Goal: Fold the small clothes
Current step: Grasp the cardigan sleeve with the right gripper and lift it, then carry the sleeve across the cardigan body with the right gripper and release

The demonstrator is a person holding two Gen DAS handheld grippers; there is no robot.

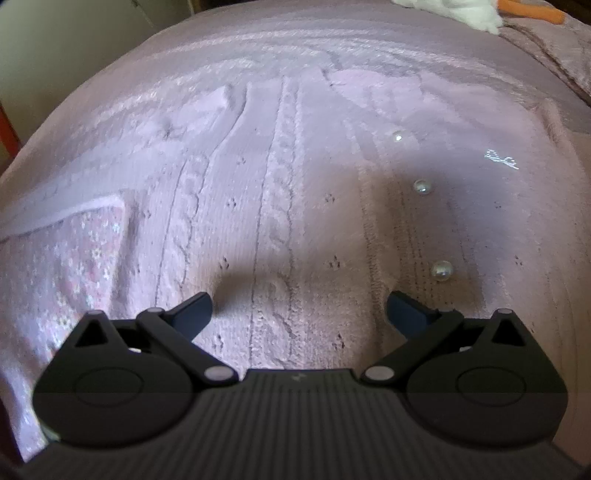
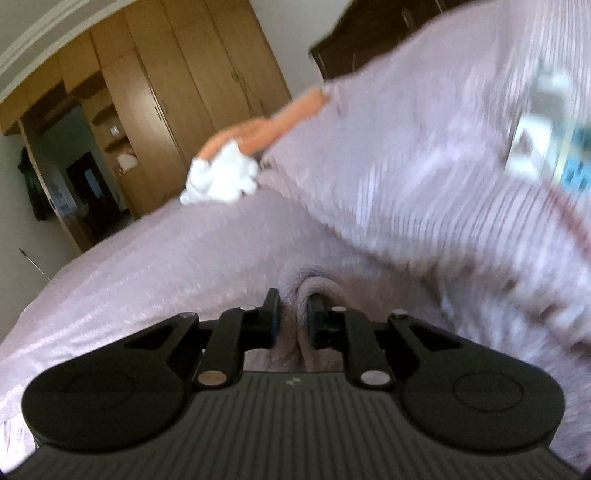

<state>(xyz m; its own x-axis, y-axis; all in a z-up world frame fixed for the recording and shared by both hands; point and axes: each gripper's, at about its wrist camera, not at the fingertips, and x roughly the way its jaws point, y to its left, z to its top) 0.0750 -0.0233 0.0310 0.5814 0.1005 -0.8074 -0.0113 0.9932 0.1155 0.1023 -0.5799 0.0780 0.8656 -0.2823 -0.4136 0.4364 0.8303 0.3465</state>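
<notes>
A pale pink cable-knit cardigan [image 1: 280, 206] lies flat on the bed, with pearl buttons [image 1: 442, 270] down its right side and a floral lining [image 1: 74, 266] showing at the left. My left gripper [image 1: 299, 299] hovers just over the knit, open, with nothing between its fingers. In the right wrist view my right gripper [image 2: 293, 306] is shut on a fold of the same pink knit. The rest of the cardigan [image 2: 424, 177] rises blurred to the right, and its sewn-in label [image 2: 543, 140] shows.
The bed has a pink ribbed bedspread [image 2: 166, 266]. A white cloth [image 2: 221, 181] and an orange garment [image 2: 280, 122] lie near the far edge, and both the white cloth [image 1: 461, 11] and the orange garment [image 1: 532, 9] appear in the left wrist view. Wooden wardrobes [image 2: 166, 92] stand beyond the bed.
</notes>
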